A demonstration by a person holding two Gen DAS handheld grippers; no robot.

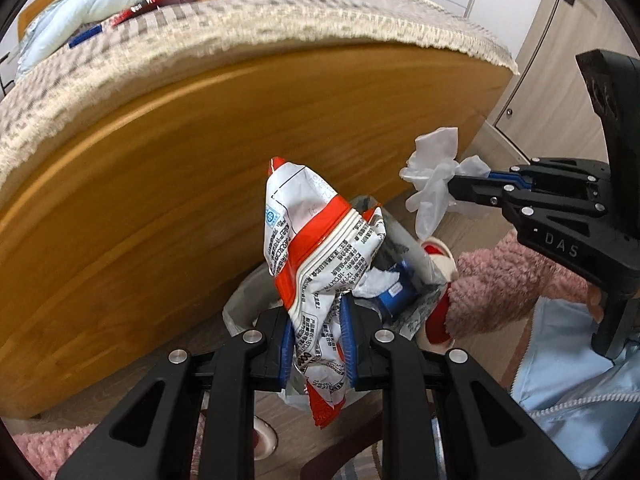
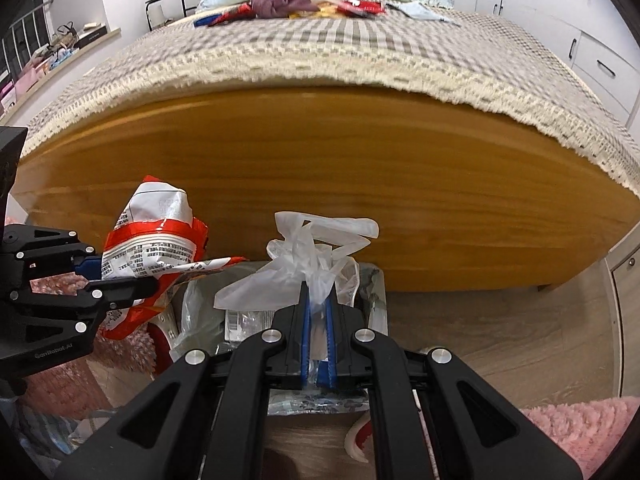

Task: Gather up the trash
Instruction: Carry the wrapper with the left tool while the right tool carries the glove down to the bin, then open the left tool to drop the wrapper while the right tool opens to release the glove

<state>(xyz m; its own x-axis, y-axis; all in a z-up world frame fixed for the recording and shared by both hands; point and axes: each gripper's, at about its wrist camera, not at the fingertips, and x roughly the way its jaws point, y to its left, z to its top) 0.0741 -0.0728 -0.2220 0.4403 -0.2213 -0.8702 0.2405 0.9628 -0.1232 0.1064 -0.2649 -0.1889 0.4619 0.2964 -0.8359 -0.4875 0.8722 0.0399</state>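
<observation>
My left gripper (image 1: pixel 318 320) is shut on a crumpled red and white snack wrapper (image 1: pixel 304 232), which stands up between its blue pads. From the right wrist view, that left gripper (image 2: pixel 120 276) holds the wrapper (image 2: pixel 156 232) at the left. My right gripper (image 2: pixel 318 300) is shut on a wad of thin clear plastic (image 2: pixel 312 252). It enters the left wrist view from the right (image 1: pixel 452 188) with the plastic (image 1: pixel 434 172). Both hang just above a lined trash bin (image 2: pixel 376 280) (image 1: pixel 240 308) on the floor, which holds a blue packet (image 1: pixel 396 292) and papers.
The wooden footboard (image 2: pixel 320 184) of the bed rises right behind the bin. On the checked bedspread (image 2: pixel 360 52) lie red wrappers (image 2: pixel 360 6), a purple cloth (image 2: pixel 280 0) and a blue item (image 1: pixel 84 38). Pink fluffy fabric (image 1: pixel 500 280) and a light blue garment (image 1: pixel 580 360) are close on the right.
</observation>
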